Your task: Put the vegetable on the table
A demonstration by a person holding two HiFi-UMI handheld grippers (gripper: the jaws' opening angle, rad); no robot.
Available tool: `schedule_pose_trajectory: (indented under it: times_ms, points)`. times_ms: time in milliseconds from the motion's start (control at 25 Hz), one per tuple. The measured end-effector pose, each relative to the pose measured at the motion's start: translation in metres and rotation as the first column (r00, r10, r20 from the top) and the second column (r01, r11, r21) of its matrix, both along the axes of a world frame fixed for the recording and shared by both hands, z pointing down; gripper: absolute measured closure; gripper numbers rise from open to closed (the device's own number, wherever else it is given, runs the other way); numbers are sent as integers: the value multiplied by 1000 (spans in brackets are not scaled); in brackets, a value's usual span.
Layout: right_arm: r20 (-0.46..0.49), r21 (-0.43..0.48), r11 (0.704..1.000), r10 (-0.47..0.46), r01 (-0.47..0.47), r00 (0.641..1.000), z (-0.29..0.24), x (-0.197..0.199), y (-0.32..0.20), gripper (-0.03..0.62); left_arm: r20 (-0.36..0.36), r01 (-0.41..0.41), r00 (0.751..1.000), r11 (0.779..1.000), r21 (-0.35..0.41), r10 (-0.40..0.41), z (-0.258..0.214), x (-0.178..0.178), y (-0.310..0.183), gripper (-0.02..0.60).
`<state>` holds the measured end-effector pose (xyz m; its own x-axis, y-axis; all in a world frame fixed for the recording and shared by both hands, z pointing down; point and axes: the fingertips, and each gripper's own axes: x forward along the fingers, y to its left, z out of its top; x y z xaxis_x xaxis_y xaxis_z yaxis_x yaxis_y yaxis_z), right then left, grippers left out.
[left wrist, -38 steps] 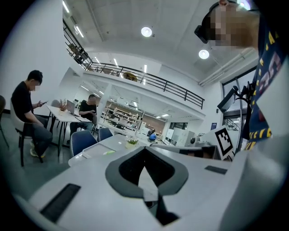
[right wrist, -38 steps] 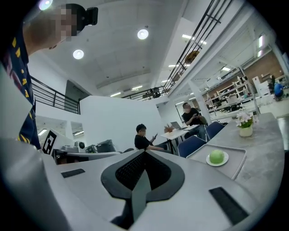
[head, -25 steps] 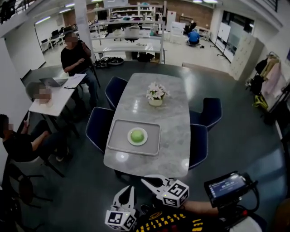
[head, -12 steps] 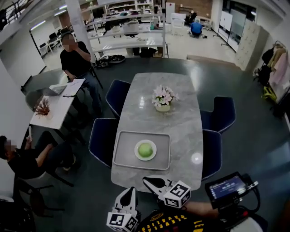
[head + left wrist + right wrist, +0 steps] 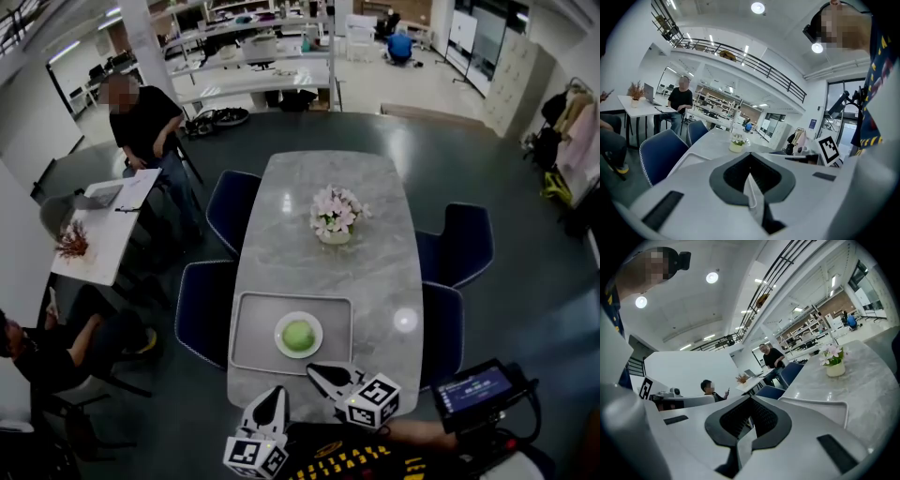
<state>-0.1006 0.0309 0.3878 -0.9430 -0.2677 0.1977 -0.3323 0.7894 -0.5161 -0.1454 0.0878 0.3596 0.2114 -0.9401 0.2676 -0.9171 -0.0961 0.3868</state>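
A round green vegetable [image 5: 298, 335] lies on a white plate [image 5: 281, 326], which sits in a grey tray [image 5: 248, 328] at the near end of the marble table [image 5: 375, 272]. Both grippers hang just short of the table's near edge, below the tray. My left gripper [image 5: 276, 394] points up toward the tray, shut and empty; in its own view the left gripper [image 5: 751, 180] shows its pads pressed together. My right gripper [image 5: 315, 370] sits a little right of it, tips near the table edge, also shut with nothing held. The right gripper [image 5: 749, 420] sees the tray's rim [image 5: 820, 404].
A pot of pink flowers [image 5: 335, 217] stands mid-table. Blue chairs [image 5: 204, 300] flank both long sides. One person [image 5: 141, 117] stands by a white side desk [image 5: 103, 225] at left, and another [image 5: 42, 352] sits near it. A device with a screen [image 5: 480, 394] is at lower right.
The head view has come closer to the table, so the tray and vegetable now lie lower in the frame, nearer the grippers. Both grippers stay shut and hold nearly the same pose.
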Motion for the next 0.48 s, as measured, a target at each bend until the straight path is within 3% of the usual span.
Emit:
schedule_pose_trajectory:
  times_ms: [240, 480]
  points:
    - [-41, -36, 997, 70, -72, 997, 17, -6, -32, 589, -33, -47, 998, 998, -37, 45, 16, -15, -32, 580]
    - [-99, -94, 975, 192, -202, 976, 51, -2, -54, 589, -33, -149, 989, 984, -95, 147, 42, -32, -63, 580]
